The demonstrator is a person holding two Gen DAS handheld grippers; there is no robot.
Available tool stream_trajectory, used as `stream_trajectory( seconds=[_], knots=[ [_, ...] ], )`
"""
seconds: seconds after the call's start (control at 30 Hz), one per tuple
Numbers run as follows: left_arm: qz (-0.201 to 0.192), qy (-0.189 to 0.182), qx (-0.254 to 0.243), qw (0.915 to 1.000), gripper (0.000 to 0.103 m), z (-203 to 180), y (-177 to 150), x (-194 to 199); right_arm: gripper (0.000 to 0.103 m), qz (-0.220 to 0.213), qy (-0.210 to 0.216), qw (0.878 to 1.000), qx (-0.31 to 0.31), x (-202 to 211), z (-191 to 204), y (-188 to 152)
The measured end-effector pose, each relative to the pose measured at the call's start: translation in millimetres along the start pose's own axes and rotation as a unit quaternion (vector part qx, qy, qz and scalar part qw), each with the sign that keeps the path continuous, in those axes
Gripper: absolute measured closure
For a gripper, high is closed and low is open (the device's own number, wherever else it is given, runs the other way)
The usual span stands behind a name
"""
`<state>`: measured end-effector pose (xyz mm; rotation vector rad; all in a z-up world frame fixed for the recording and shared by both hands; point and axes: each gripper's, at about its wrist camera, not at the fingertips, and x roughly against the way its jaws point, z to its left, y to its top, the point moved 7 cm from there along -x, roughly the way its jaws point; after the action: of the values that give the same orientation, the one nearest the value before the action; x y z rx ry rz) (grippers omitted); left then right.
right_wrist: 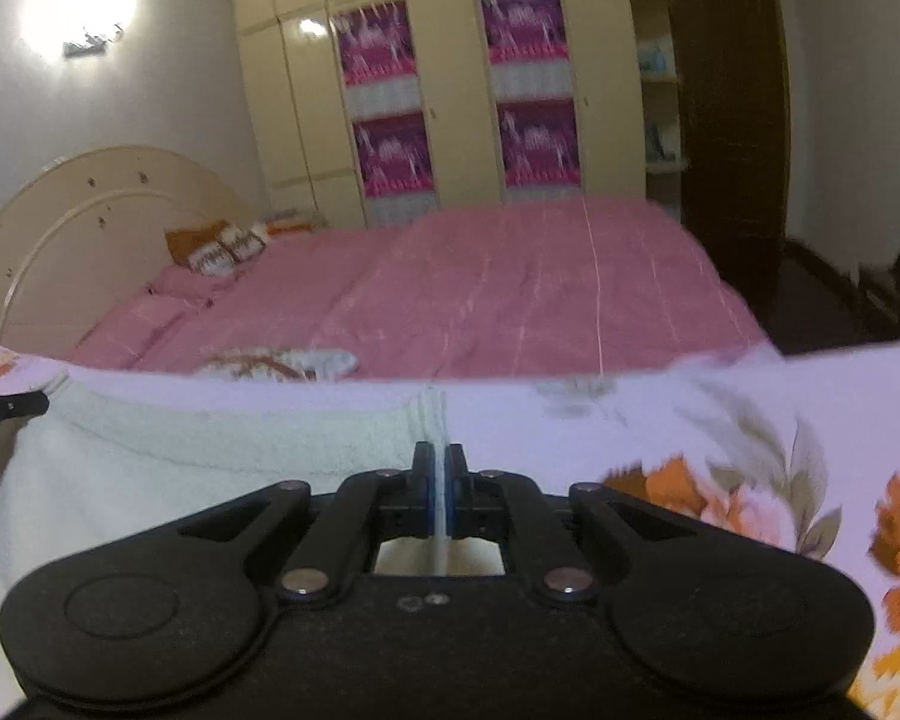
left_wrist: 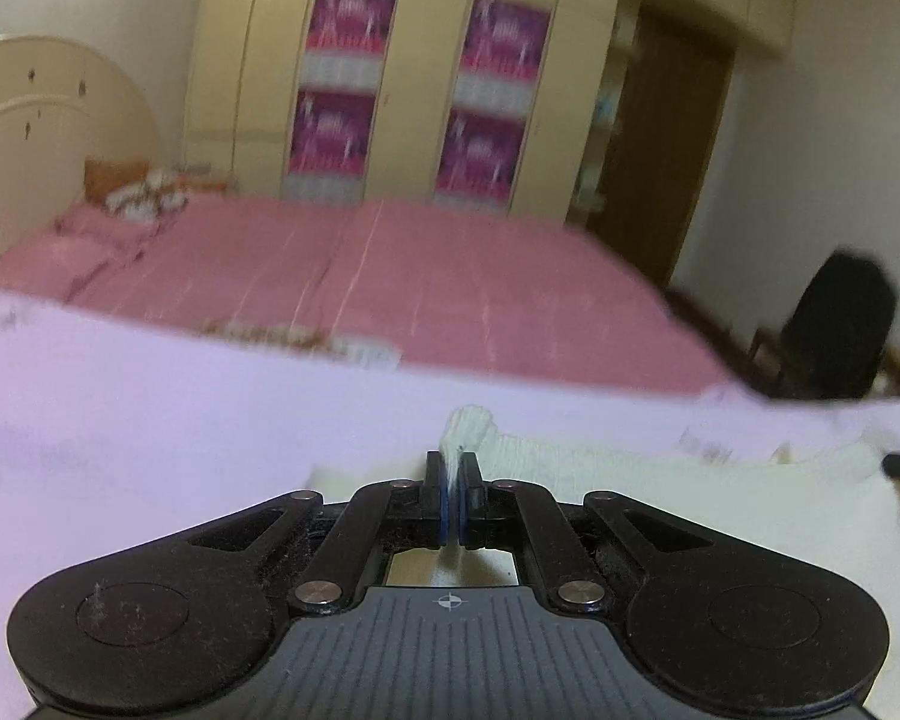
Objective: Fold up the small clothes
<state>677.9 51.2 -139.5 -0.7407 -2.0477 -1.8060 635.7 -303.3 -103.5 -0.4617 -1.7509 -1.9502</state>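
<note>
The left gripper pinches a ribbed edge of the white garment, its jaws pressed together on the cloth. The right gripper is likewise clamped on another fold of the same garment, which lies spread on a pale floral sheet in the foreground. Beyond it stretches a pink bed with pillows by a cream headboard. A wardrobe and a dark door stand behind.
</note>
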Motion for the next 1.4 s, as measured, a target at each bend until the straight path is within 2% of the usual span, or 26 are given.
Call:
stream_trajectory(
  seconds=[0.07,0.13,0.17,0.2,0.23,0.27,0.3,0.33,0.37,0.43,0.53,0.6,0.67,0.73,0.8,0.83,0.87,0.9,0.97,1.0,1.1,1.23,1.3,1.4],
  knots=[
    [0.02,0.008,0.003,0.9998,0.1,1,-7,-9,0.099,0.025,-0.008,1.0,-0.004,-16,-4,-9],
    [0.02,0.009,0.004,0.9997,0.099,-1,-5,-7,0.099,0.038,-0.012,0.999,-0.004,-22,-4,-22],
    [0.019,0.01,0.008,0.9997,0.093,0,-4,-5,0.098,0.043,-0.014,0.999,-0.003,-23,-3,-25],
    [0.012,0.016,0.014,0.9997,0.078,2,1,-2,0.098,0.045,-0.015,0.999,-0.004,-23,-3,-26],
    [0.0,0.028,0.02,0.9994,0.066,4,6,5,0.089,0.043,-0.015,0.999,-0.007,-19,-3,-24],
    [-0.026,0.043,0.016,0.9986,0.043,2,13,18,0.081,0.034,-0.021,0.999,-0.011,-13,-4,-21],
    [-0.055,0.049,0.005,0.9973,0.031,-4,19,26,0.07,0.016,-0.03,0.999,-0.011,-4,-2,-14],
    [-0.072,0.037,-0.008,0.9967,0.03,-18,24,33,0.067,-0.002,-0.026,1.0,-0.01,5,2,-10],
    [-0.065,0.003,-0.014,0.9978,0.03,-40,26,33,0.067,-0.015,-0.01,1.0,-0.01,11,10,-4],
    [-0.022,-0.045,-0.048,0.9976,0.03,-83,19,20,0.068,0.01,0.02,1.0,0.003,0,37,-3],
    [0.029,-0.081,-0.086,0.9926,0.03,-126,3,5,0.069,0.056,0.042,0.995,0.066,-26,92,-15],
    [0.04,-0.057,-0.103,0.9923,0.03,-124,-6,-1,0.063,0.061,0.052,0.993,0.088,-30,111,-22],
    [0.032,-0.037,-0.098,0.9939,0.03,-98,-11,3,0.064,0.064,0.039,0.992,0.101,-32,109,-28],
    [0.024,-0.01,-0.085,0.9961,0.03,-66,-11,11,0.065,0.061,0.019,0.995,0.074,-25,81,-23],
    [0.014,0.011,-0.067,0.9976,0.029,-34,-13,21,0.066,0.059,-0.024,0.997,0.039,-15,36,-24],
    [0.015,0.023,-0.059,0.9979,0.028,-26,-13,24,0.07,0.06,-0.029,0.998,0.021,-12,18,-24],
    [0.019,0.028,-0.057,0.9978,0.025,-22,-14,25,0.072,0.06,-0.02,0.998,0.004,-7,5,-26],
    [0.017,0.029,-0.057,0.9978,0.024,-18,-15,23,0.068,0.06,-0.02,0.998,-0.002,-4,-2,-26],
    [0.013,0.044,-0.056,0.9974,0.024,-22,-13,29,0.067,0.058,-0.03,0.998,-0.001,3,-5,-26],
    [0.006,0.037,-0.06,0.9975,0.024,-29,-14,33,0.064,0.05,-0.034,0.998,-0.003,9,-3,-24],
    [-0.018,0.008,-0.083,0.9964,0.024,-65,-20,53,0.063,0.016,-0.012,1.0,0.008,40,32,-21],
    [-0.005,-0.028,-0.104,0.9941,0.024,-114,-44,64,0.066,0.041,0.043,0.997,0.047,42,100,-39],
    [0.007,-0.02,-0.125,0.9919,0.024,-123,-58,65,0.066,0.057,0.051,0.995,0.068,37,126,-52],
    [0.004,-0.004,-0.137,0.9905,0.024,-113,-66,73,0.065,0.063,0.034,0.992,0.106,40,143,-70]
  ],
)
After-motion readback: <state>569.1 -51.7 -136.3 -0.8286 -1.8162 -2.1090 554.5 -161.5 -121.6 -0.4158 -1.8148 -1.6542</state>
